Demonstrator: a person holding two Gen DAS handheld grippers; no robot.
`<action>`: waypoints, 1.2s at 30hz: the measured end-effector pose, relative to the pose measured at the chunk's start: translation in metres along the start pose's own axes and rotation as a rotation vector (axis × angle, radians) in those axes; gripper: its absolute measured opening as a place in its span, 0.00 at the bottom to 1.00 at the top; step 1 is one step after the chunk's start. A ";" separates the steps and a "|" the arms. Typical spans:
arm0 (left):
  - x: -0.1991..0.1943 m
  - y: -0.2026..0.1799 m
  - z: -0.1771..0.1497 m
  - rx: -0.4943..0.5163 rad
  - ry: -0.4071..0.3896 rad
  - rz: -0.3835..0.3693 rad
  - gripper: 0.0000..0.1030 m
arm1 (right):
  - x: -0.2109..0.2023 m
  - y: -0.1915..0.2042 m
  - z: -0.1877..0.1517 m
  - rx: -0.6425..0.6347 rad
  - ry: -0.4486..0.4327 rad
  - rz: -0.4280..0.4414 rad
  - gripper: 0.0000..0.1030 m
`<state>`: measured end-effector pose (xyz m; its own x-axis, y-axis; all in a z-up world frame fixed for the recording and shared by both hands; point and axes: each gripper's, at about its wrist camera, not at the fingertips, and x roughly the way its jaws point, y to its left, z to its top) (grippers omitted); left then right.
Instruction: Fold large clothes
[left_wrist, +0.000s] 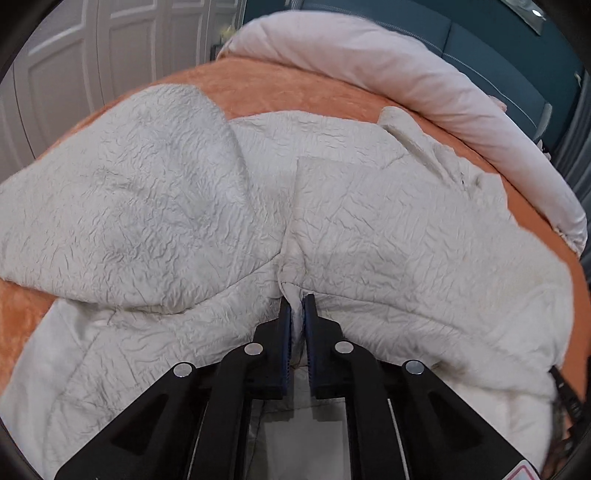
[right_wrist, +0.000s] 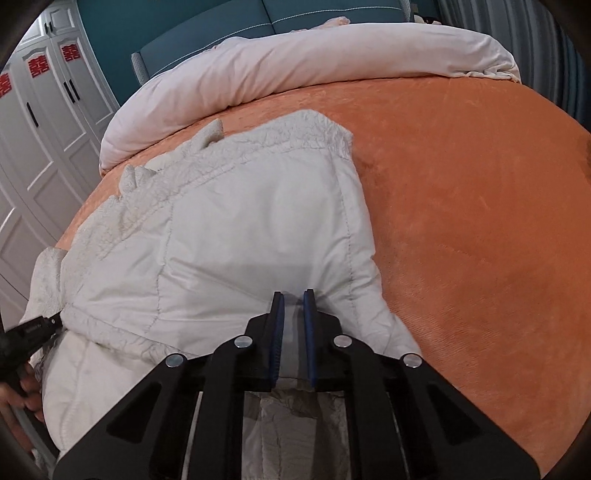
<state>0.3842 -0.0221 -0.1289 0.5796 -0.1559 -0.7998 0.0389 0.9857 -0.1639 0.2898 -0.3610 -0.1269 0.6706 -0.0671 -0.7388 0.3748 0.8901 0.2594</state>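
Note:
A large white padded jacket (left_wrist: 369, 221) lies spread and rumpled on the orange bed cover (left_wrist: 280, 92). In the left wrist view, my left gripper (left_wrist: 296, 300) is shut on a pinched ridge of its crinkled fabric near the front edge. The right wrist view shows the jacket's smooth quilted panel (right_wrist: 258, 221) with a fleecy edge. There my right gripper (right_wrist: 293, 295) is shut on a fold of that panel at its near edge. The left gripper's black tip (right_wrist: 51, 321) shows at the far left, biting the same jacket, with a hand (right_wrist: 26, 376) behind it.
A rolled pale pink duvet (right_wrist: 295, 62) lies across the head of the bed against a teal headboard (right_wrist: 221, 40). White wardrobe doors (right_wrist: 48, 122) with red paper cut-outs stand to the left. Bare orange cover (right_wrist: 480, 221) stretches to the right of the jacket.

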 end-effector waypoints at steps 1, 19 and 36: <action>0.000 -0.003 -0.003 0.017 -0.019 0.019 0.09 | 0.001 0.002 -0.002 -0.009 -0.006 -0.009 0.08; -0.103 0.161 -0.009 -0.374 -0.106 -0.107 0.77 | -0.112 0.014 -0.046 -0.063 -0.055 0.018 0.36; -0.113 0.404 0.041 -0.801 -0.122 0.017 0.02 | -0.217 0.085 -0.173 -0.176 0.132 0.076 0.43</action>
<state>0.3681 0.3968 -0.0811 0.6611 -0.0877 -0.7452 -0.5388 0.6356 -0.5528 0.0649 -0.1930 -0.0526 0.5988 0.0525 -0.7992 0.2012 0.9560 0.2135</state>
